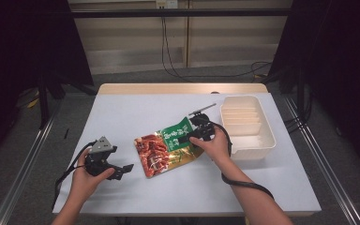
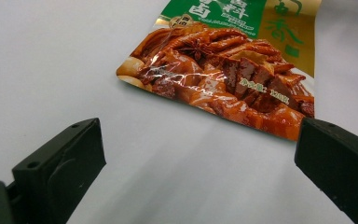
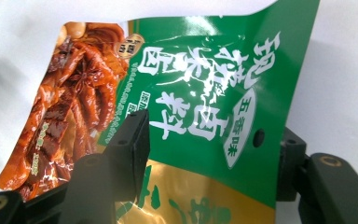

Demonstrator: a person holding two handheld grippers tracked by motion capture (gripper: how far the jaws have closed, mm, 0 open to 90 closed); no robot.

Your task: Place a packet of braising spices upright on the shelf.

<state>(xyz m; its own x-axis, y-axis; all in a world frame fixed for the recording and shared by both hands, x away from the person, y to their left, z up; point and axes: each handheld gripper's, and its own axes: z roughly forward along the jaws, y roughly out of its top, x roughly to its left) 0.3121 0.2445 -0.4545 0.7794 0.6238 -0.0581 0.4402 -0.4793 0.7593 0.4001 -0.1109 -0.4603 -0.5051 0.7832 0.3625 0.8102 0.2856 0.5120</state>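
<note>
Green, gold and red-brown printed snack packet, white lettering on its green band, cream tray, white table, black gripper jaws.

Black left gripper (grey three-cornered plate), black jaws, trailing black cables

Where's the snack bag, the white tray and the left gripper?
Bag (image 1: 161,152): high view, on its red picture part.
Tray (image 1: 268,130): high view, on its right rim.
Left gripper (image 1: 123,169): high view, between its open fingers.
</note>
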